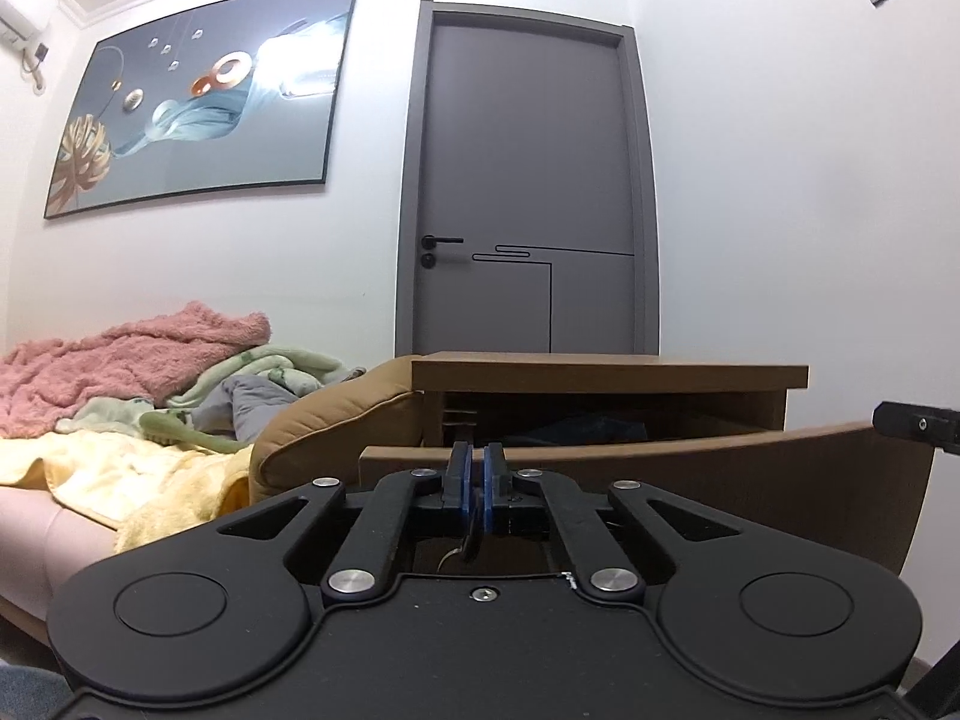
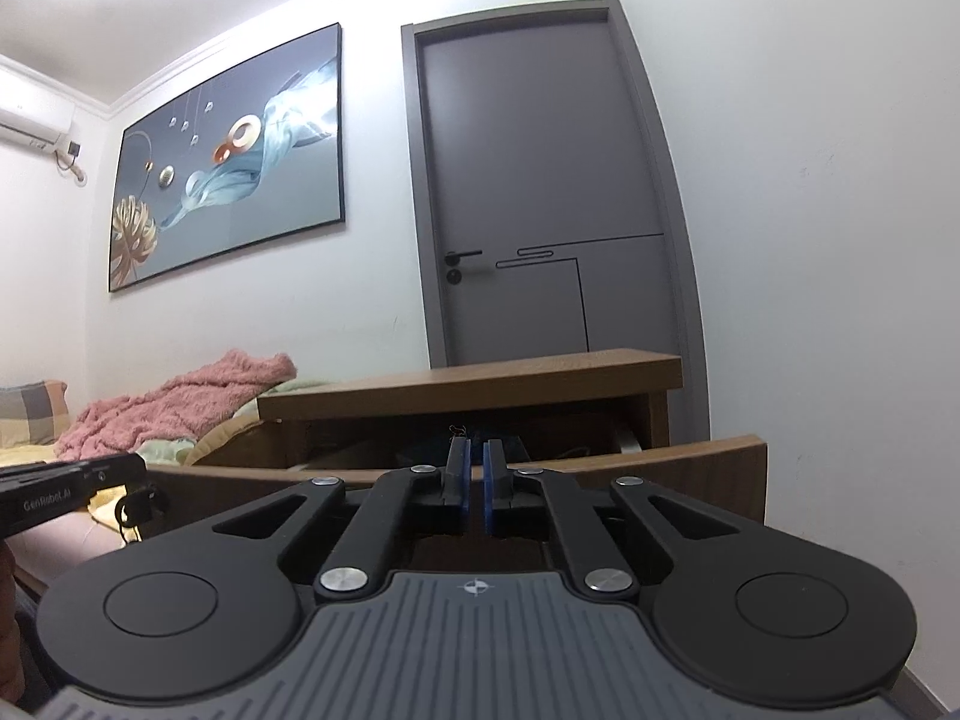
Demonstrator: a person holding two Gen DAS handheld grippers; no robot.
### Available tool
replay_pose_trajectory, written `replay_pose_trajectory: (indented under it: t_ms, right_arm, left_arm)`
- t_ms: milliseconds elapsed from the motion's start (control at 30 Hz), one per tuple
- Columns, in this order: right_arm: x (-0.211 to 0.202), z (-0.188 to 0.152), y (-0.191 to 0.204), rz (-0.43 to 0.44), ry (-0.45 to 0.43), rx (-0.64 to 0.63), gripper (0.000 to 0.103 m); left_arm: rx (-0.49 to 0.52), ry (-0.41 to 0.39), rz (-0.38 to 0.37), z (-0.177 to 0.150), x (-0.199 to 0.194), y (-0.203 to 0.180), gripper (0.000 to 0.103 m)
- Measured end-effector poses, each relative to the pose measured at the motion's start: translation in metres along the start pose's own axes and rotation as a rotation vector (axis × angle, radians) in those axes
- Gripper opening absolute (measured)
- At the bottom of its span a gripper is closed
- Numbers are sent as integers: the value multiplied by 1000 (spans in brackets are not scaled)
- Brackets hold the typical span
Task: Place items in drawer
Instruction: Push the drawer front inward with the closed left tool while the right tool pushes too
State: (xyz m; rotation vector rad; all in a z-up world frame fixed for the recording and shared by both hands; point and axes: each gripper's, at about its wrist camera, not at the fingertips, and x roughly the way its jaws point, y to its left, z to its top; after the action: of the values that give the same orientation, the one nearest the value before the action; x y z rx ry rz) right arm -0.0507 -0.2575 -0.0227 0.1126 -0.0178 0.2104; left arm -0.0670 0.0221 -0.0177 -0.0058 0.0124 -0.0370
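A brown wooden nightstand (image 1: 600, 372) stands ahead with its drawer (image 1: 690, 468) pulled out; dark cloth lies inside it (image 1: 588, 426). My left gripper (image 1: 478, 456) sits in front of the drawer front, its blue pads shut on a small dark item with a metal ring (image 1: 471, 540) that hangs below them. In the right wrist view the nightstand (image 2: 468, 381) and open drawer (image 2: 660, 462) show too. My right gripper (image 2: 475, 456) is nearly shut with a narrow gap and holds nothing, level with the drawer's front edge. The left gripper (image 2: 72, 492) shows at far left with the dark item (image 2: 135, 510) dangling.
A bed with a brown padded edge (image 1: 324, 426), pink blanket (image 1: 120, 366) and yellow cover (image 1: 138, 474) lies left of the nightstand. A grey door (image 1: 528, 180) is behind it. A white wall is on the right. The right gripper's body (image 1: 918, 423) shows at far right.
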Motion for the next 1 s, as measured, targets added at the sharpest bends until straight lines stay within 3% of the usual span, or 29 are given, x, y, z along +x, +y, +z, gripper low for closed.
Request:
replay_pose_trajectory:
  t_ms: [433,700,1000]
  right_arm:
    - [-7,-5,-1,-44,34,-32,5]
    - [-8,-9,-3,-50,81,-64,5]
    - [-3,-12,-21,-67,183,-47,0]
  left_arm:
    - [147,1,-70,-10,-11,2,2]
    - [152,9,-46,-22,-21,9,2]
    - [207,111,-11,-46,-11,28,2]
